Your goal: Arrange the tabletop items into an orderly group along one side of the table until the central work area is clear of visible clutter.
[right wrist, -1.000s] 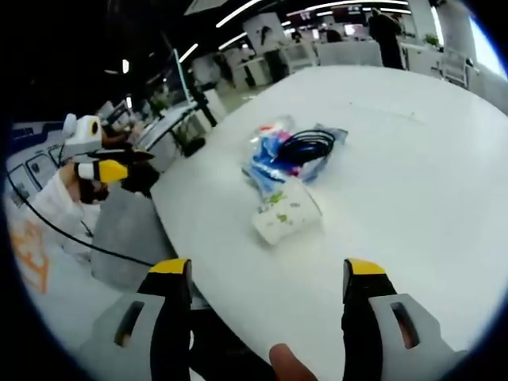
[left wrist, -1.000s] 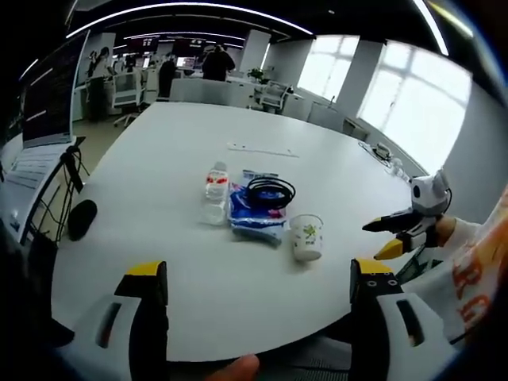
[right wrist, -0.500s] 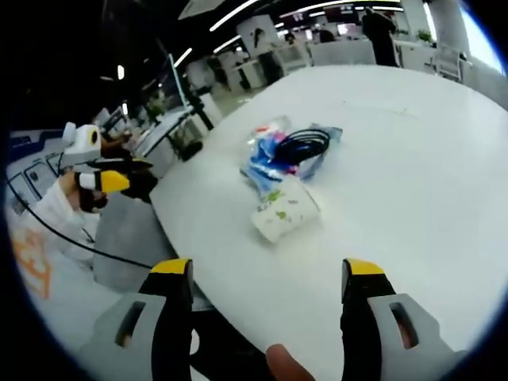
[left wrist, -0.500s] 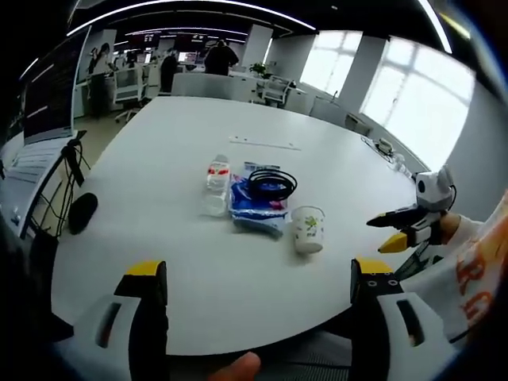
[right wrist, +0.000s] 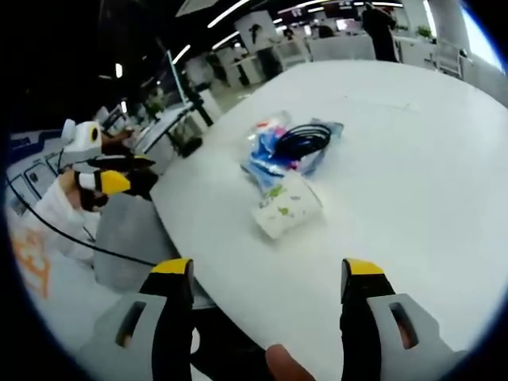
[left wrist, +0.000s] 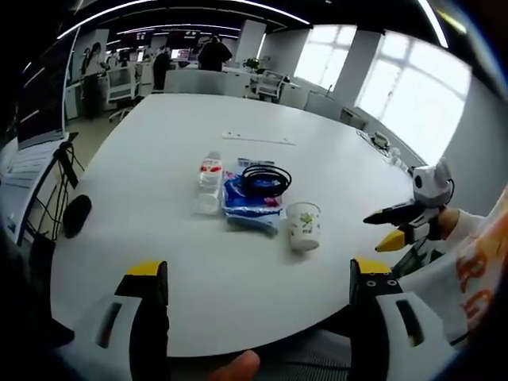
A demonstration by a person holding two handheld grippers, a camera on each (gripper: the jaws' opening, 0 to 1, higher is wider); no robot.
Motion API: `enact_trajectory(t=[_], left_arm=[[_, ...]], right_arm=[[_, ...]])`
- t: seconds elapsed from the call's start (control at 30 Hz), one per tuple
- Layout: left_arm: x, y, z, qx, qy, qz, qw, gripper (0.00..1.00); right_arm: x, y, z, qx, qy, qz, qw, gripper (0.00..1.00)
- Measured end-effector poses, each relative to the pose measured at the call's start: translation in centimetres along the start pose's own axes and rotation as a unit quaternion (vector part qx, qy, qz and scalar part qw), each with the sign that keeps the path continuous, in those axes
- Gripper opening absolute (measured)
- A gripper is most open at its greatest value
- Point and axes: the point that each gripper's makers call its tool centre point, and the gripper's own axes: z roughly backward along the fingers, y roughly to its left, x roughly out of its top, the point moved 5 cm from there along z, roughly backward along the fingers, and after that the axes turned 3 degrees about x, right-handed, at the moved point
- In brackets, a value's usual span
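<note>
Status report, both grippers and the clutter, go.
Left gripper open, empty; right gripper open, empty, both short of the table. Paper cup, blue packet under black cable, bottle clustered mid-table. Nothing in the way.

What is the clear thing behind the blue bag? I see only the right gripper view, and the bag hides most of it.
Observer: A bottle with a red label. In the left gripper view it is beside the bag, on its left.
Operator: Does the cup stand upright?
Observer: Yes, the cup is upright, with its mouth up.
Operator: Where is my hand-held gripper?
Observer: The right hand-held gripper hovers to the cup's right, near the edge of the table.
</note>
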Motion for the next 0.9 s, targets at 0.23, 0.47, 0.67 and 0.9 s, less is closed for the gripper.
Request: enact_trajectory(t=[0.23,0.47,0.67,0.9], left_arm=[[0.0,0.3,0.2,0.005,-0.001,-0.001,1.0000,0.97],[-0.5,0.4,0.3,0.009,0.006,0.003,0.9999,0.96],[-0.7,0.3,0.3,0.009,0.012,0.003,0.9999,0.96],[-0.7,0.4,0.2,0.010,0.010,0.004,0.9999,0.96]], right_arm=[[0.4,0.2,-0.5,0.006,-0.003,0.006,1.0000,0.74],[0.1,-0.2,-0.6,-0.010,0.010,0.036,0.9992,0.75],[0.0,-0.7,-0.7,-0.013,0.006,0.026,0.9995,0.73],[0.5,-0.9,-0.9,-0.011,0.003,0.026,0.9996,0.73]])
